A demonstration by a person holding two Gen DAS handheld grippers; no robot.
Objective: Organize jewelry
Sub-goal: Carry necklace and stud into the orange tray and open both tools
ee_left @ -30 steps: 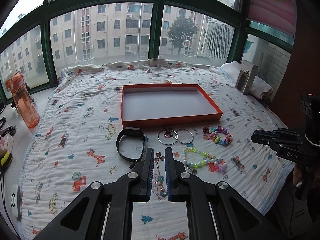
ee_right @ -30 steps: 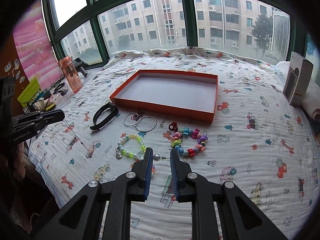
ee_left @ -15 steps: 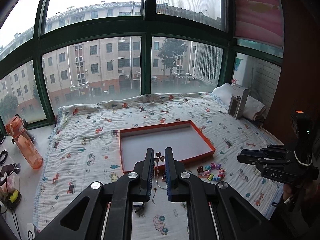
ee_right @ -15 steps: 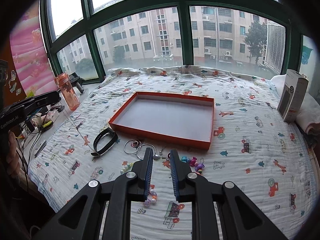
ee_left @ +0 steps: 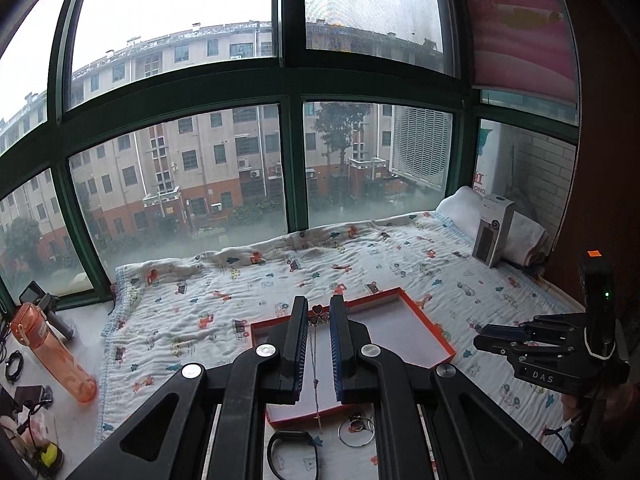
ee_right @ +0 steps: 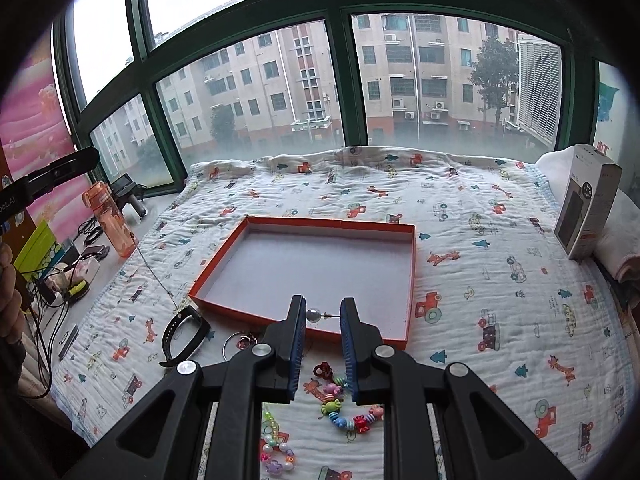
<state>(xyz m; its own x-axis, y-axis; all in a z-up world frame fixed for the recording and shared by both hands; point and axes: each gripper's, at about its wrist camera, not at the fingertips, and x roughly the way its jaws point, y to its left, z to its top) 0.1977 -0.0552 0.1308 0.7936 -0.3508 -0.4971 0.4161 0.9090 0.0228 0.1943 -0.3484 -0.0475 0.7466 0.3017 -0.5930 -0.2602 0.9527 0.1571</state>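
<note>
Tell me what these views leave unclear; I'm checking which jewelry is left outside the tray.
- Black band, left wrist view: its lower half cut off by the frame edge and the left hand-held gripper.
- Pastel bead bracelet, right wrist view: partly behind the right hand-held gripper.
- Necklace pendant: too small to identify.

Soft overcast daylight through the window (ee_left: pixel 180 184), fisheye-bent edges, dark corners

left gripper (ee_left: pixel 319 312): closed on necklace (ee_left: pixel 315 354), clover pendant at tips, chain hanging straight down
tray (ee_left: pixel 430 330): orange rim, on bedspread (ee_left: pixel 224 292) mid-bed
near tray's front edge: black band (ee_left: pixel 290 446), silver rings (ee_left: pixel 356 430)
right gripper (ee_left: pixel 486 340): bed's right edge, jaws together
bottle (ee_left: pixel 52 354): sill off bed's left edge
</note>
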